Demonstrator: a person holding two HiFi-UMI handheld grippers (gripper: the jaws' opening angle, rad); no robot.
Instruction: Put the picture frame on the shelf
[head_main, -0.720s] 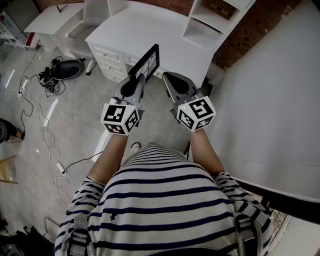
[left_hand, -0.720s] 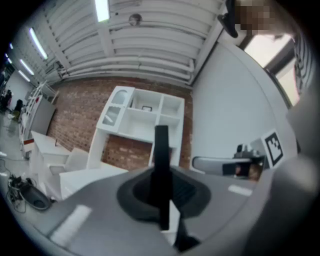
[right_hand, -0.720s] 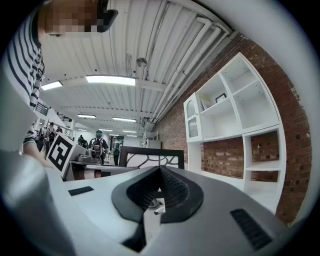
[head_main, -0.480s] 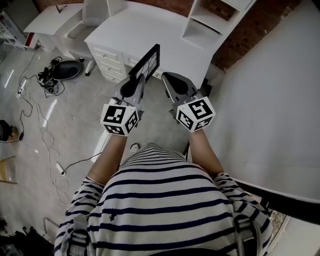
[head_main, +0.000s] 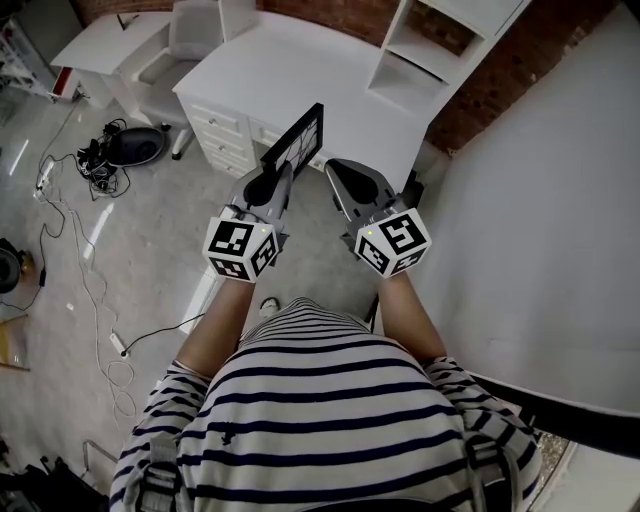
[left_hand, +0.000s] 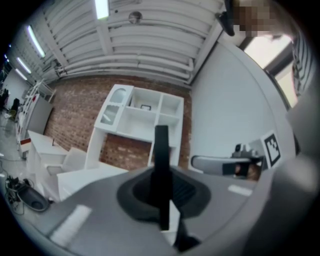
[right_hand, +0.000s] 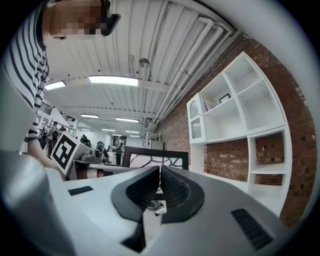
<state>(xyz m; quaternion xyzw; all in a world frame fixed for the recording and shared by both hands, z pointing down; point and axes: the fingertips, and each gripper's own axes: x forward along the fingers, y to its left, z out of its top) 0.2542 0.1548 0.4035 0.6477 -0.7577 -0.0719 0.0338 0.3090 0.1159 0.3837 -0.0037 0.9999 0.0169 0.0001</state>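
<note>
Left gripper view: we clamp the upright frame (left_hand: 161, 165) in our left fingers (left_hand: 131, 192), shelf (left_hand: 131, 122) straight beyond them; right fingers (right_hand: 176, 192) together, empty.

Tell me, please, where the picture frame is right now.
The picture frame is at centre in the head view, clamped in the left tool, before the white desk, just left of the right tool.

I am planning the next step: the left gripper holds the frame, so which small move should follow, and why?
Probably carry the frame forward and rightward, toward the shelf. The left gripper is shut on it, but the shelf stands beyond the desk, seemingly out of reach.
</note>
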